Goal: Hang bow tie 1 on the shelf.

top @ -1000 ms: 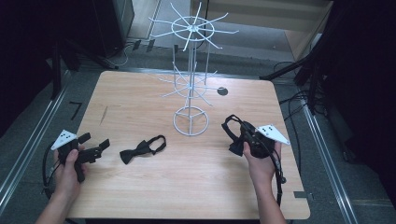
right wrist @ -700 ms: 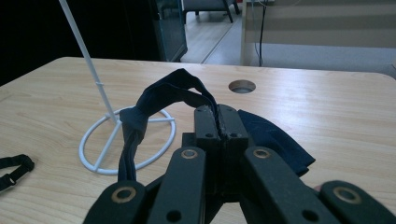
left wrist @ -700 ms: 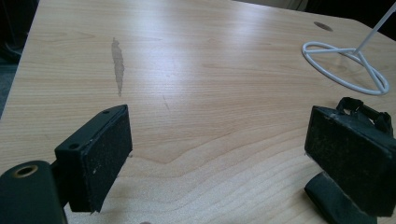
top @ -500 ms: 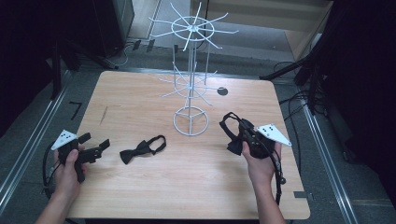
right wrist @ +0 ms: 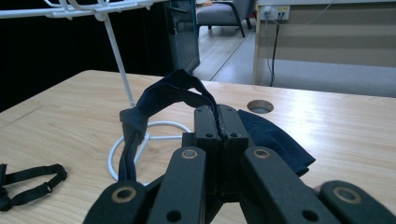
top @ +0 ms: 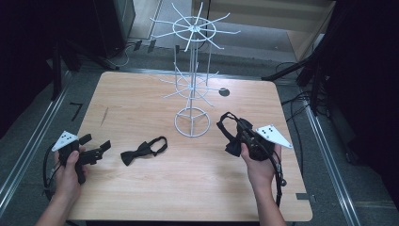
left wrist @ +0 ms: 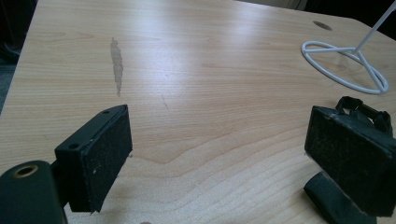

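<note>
High view: two bow ties, none on the wire rack (top: 192,84) yet.
Right gripper (right wrist: 217,114): clenched on a dark bow tie (right wrist: 154,100), lifted beside the rack base.
Left gripper (top: 96,149): released, nothing between the jaws.
Second bow tie (top: 143,150): flat on the table (top: 141,94), just beside the left gripper.
Left to do: hang both, I judge.
Hard to see: rack hooks thin; held tie partly behind the jaws.

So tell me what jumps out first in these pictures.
The tall white wire rack stands at the middle back of the wooden table, its hooks bare. To its right, the right gripper is shut on a dark bow tie, held above the table. A second bow tie lies flat in front of the rack, close to the open left gripper.
</note>
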Motion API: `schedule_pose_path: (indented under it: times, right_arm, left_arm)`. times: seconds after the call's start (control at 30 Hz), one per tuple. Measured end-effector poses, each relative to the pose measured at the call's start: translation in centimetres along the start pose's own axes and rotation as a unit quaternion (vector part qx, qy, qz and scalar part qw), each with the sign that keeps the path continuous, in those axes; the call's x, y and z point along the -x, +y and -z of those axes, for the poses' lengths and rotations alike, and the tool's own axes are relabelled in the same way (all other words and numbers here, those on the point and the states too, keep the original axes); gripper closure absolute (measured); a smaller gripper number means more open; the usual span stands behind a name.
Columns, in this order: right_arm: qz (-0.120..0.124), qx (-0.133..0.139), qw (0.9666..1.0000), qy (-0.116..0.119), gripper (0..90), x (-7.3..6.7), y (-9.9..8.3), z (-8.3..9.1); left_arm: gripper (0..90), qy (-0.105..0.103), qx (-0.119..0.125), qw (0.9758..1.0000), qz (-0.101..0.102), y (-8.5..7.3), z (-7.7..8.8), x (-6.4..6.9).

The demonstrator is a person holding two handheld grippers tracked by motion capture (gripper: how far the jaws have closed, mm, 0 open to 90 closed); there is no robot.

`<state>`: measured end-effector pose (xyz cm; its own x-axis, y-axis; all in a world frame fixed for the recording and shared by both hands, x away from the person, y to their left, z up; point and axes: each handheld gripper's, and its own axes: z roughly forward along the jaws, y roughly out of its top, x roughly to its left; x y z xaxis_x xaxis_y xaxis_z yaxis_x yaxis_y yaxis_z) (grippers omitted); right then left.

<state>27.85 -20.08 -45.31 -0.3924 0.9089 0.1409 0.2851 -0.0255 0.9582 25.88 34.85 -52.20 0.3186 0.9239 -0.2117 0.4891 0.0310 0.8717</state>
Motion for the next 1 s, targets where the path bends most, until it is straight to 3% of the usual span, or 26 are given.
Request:
schedule_pose_path:
  times: [1.0]
  right_arm:
    - [0.007, 0.033, 0.9991, 0.024, 90.0, -1.8, 1.5, 1.2]
  left_arm:
    - [8.1, -0.001, 0.0, 1.0, -0.001, 0.0, 0.0, 0.0]
